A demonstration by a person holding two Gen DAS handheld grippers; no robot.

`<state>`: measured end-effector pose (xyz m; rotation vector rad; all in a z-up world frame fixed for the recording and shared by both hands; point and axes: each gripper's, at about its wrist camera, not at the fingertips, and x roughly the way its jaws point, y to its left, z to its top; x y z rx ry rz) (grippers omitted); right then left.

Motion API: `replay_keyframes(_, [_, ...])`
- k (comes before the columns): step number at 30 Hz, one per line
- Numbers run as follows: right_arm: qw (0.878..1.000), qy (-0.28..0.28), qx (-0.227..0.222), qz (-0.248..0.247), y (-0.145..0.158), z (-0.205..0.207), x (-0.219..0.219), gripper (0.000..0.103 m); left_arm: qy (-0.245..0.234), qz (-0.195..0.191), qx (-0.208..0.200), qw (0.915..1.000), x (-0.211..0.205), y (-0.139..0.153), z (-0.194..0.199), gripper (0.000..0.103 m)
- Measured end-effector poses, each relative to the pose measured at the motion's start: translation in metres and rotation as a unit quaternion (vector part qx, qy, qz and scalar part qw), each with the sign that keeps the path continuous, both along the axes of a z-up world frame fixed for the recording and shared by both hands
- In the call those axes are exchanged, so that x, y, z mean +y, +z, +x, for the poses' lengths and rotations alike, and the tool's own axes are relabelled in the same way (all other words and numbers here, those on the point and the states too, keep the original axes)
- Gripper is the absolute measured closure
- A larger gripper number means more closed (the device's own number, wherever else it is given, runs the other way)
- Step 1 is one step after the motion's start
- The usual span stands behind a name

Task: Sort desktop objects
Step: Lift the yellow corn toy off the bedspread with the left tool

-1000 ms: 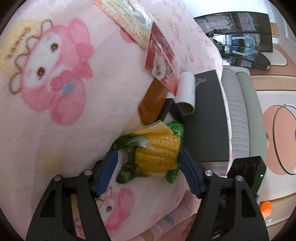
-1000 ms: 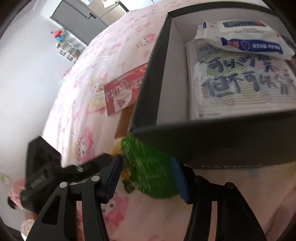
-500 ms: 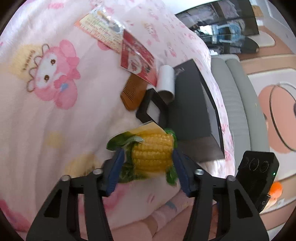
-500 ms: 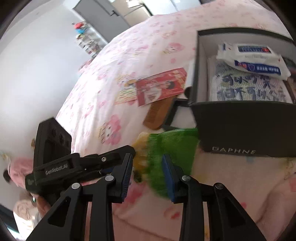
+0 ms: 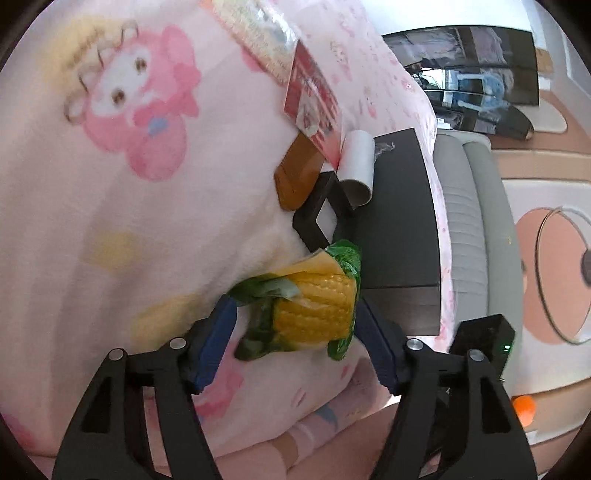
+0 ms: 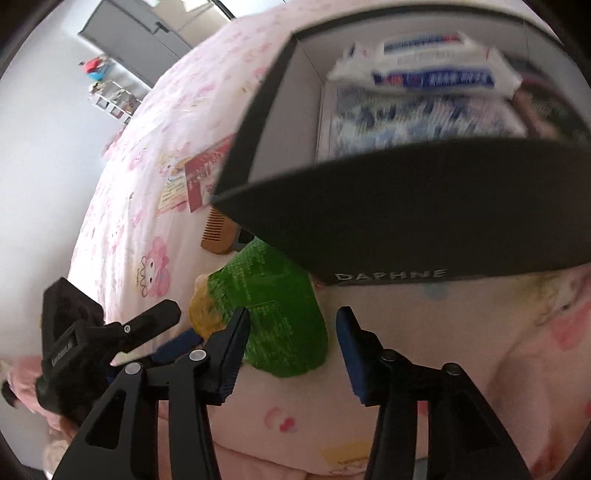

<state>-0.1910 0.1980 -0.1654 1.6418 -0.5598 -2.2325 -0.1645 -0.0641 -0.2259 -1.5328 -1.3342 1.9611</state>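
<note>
A packet printed with yellow corn and green leaves (image 5: pixel 314 306) lies on the pink blanket beside a black box (image 5: pixel 399 221). My left gripper (image 5: pixel 295 345) is open, its blue pads on either side of the packet. In the right wrist view the packet's green back (image 6: pixel 273 310) lies between the open fingers of my right gripper (image 6: pixel 291 350), just below the black box (image 6: pixel 424 206). The left gripper (image 6: pixel 110 332) shows at the left there. The box holds a wipes pack (image 6: pixel 428 74) and a printed packet (image 6: pixel 413 118).
A brown comb (image 5: pixel 299 173), a white roll (image 5: pixel 356 166), a small black frame (image 5: pixel 321 218), a red card (image 5: pixel 314 99) and a leaflet (image 5: pixel 258 33) lie on the blanket beyond the corn packet. The blanket's edge drops off at the right, by a grey sofa (image 5: pixel 476 221).
Both grippers have opened wider around the corn packet and moved in closer. The right wrist view has swung toward the black box, which now looms large.
</note>
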Motion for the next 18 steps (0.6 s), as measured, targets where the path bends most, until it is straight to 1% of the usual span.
replay_keyframes(1, [1.0, 0.001, -0.004, -0.015, -0.004, -0.003, 0.0, 0.047, 0.002, -0.003, -0.002, 1.0, 0.002, -0.002, -0.002, 0.032])
replay_keyframes(2, [0.999, 0.001, -0.009, -0.031, -0.009, -0.006, -0.001, 0.041, 0.004, -0.007, -0.004, 1.0, 0.004, -0.004, -0.004, 0.03])
replay_keyframes(4, [0.998, 0.001, -0.013, -0.056, -0.015, -0.012, -0.002, 0.04, 0.009, -0.011, -0.006, 0.9999, 0.009, -0.009, -0.007, 0.029])
replay_keyframes(6, [0.998, 0.004, -0.007, -0.062, -0.017, -0.016, -0.003, 0.041, 0.016, -0.007, -0.003, 0.9998, 0.008, -0.01, -0.008, 0.029])
replay_keyframes(7, [0.998, 0.006, -0.001, -0.061, -0.017, -0.016, -0.004, 0.043, 0.016, -0.005, -0.001, 0.9999, 0.008, -0.01, -0.008, 0.032])
replay_keyframes(8, [0.998, 0.011, 0.004, -0.059, -0.014, -0.016, -0.004, 0.056, 0.014, -0.005, 0.002, 0.9999, 0.008, -0.009, -0.008, 0.033])
replay_keyframes(10, [0.998, 0.022, 0.016, -0.057, -0.009, -0.015, -0.005, 0.059, 0.011, -0.004, 0.009, 0.9999, 0.009, -0.007, -0.006, 0.036])
replay_keyframes(11, [0.998, 0.026, 0.021, -0.056, -0.007, -0.015, -0.006, 0.063, 0.008, -0.006, 0.013, 0.9999, 0.009, -0.005, -0.005, 0.038])
replay_keyframes(14, [0.997, 0.028, 0.028, -0.06, -0.001, -0.013, -0.002, 0.068, 0.001, -0.006, 0.022, 0.9997, 0.011, -0.002, -0.004, 0.04])
replay_keyframes(16, [0.997, 0.036, 0.034, -0.066, 0.005, -0.01, -0.001, 0.07, 0.003, -0.002, 0.025, 0.9997, 0.01, -0.001, -0.004, 0.041])
replay_keyframes(18, [0.996, 0.049, 0.04, -0.068, 0.011, -0.006, -0.002, 0.073, 0.009, 0.014, 0.029, 0.9994, 0.008, 0.0, -0.004, 0.041])
